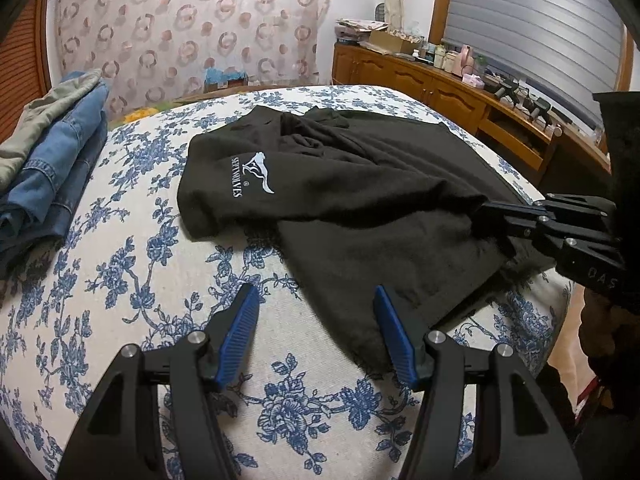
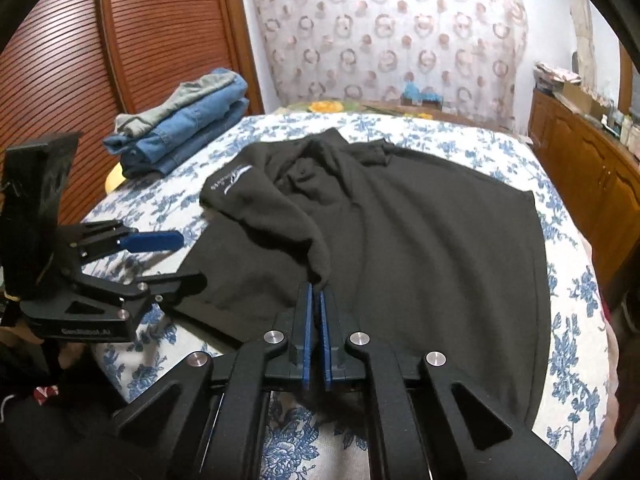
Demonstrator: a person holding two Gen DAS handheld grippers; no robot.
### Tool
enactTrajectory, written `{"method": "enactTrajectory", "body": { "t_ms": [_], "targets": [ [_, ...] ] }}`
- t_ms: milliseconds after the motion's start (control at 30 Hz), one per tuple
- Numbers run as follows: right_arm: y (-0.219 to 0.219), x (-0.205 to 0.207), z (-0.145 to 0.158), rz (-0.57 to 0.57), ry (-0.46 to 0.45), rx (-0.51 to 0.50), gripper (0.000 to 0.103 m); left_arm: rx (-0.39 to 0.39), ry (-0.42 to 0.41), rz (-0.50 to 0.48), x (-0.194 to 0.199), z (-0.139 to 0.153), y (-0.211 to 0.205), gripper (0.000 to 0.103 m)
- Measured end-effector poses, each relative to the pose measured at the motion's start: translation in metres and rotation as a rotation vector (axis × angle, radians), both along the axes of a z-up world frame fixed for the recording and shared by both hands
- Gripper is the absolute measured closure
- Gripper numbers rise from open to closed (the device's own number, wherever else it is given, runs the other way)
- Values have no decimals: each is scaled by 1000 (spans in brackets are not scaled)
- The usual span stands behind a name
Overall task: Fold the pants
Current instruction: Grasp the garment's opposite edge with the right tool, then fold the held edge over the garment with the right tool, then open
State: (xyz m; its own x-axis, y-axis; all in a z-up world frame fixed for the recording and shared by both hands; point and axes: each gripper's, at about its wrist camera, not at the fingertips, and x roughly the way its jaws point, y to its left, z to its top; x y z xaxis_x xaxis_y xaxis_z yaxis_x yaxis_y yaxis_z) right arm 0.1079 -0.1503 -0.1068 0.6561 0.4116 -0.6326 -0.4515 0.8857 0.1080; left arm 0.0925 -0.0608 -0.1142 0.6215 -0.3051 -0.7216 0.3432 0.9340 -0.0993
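Note:
Black pants (image 1: pixel 340 184) with a white wolf logo lie crumpled on the floral bedspread (image 1: pixel 120 280); they also show in the right wrist view (image 2: pixel 420 240). My left gripper (image 1: pixel 316 300) is open and empty, its blue pads over the near edge of the pants. It shows from the side in the right wrist view (image 2: pixel 176 260). My right gripper (image 2: pixel 316 292) is shut on a raised fold of the pants. In the left wrist view it (image 1: pixel 486 210) pinches the cloth at the right.
A stack of folded jeans (image 1: pixel 52 168) with a grey garment on top sits at the bed's left side (image 2: pixel 180 132). A wooden cabinet (image 1: pixel 440 88) with clutter runs along the right wall. A curtain hangs behind the bed.

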Motion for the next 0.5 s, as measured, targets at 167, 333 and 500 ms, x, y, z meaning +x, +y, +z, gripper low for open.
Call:
{"method": "enactTrajectory", "body": {
  "t_ms": [167,333,500],
  "targets": [
    [-4,-4,12,-9,-44,18,103,-35,-13,12,-2,10,5,43],
    [-11,-13,30,-39,-118,27,103,-56,-49,-1,-6,22,4,43],
    [-19,-20,46,-56,-173,21,103,-61,-55,-21,-4,29,-4,43]
  ]
}}
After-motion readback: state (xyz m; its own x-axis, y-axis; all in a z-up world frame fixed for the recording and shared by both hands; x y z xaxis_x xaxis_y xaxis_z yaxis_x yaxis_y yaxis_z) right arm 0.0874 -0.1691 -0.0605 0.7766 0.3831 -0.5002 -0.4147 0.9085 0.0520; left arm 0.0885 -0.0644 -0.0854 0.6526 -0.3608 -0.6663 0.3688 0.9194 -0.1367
